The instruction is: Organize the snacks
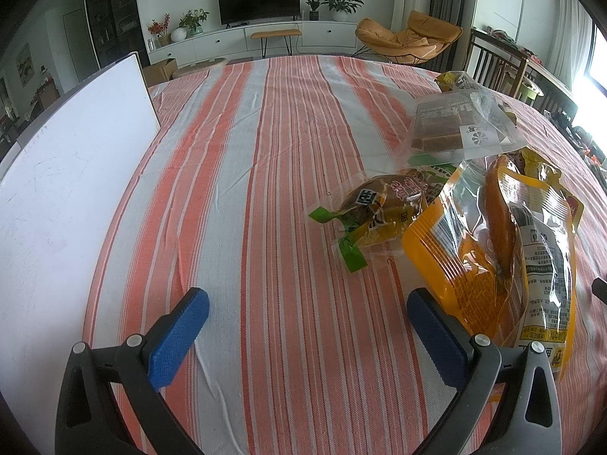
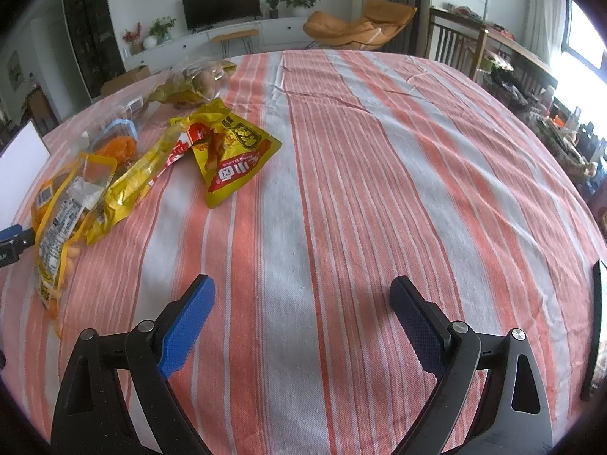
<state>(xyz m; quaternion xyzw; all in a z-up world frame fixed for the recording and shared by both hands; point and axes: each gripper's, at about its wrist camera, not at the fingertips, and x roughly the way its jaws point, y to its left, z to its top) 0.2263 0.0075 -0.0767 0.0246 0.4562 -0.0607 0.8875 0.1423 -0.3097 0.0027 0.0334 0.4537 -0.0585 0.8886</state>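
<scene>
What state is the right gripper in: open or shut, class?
Open. In the right wrist view the right gripper has its blue fingers spread wide apart, with only bare striped tablecloth between them.

Both grippers are angled down toward the tabletop, jaws spread wide — nothing is pinched between either pair. The left gripper (image 1: 307,299) is seen with its blue pads (image 1: 178,337) on black arms, silver pivot pins showing at the knuckles, and the gap between the tips is bare. Same story for the right gripper (image 2: 303,288) — blue pads (image 2: 187,326) held far apart, nothing touched. A sliver of the left gripper's blue tip can be spotted at the left edge of the right wrist view. No hands or sleeves can be made out.
</scene>
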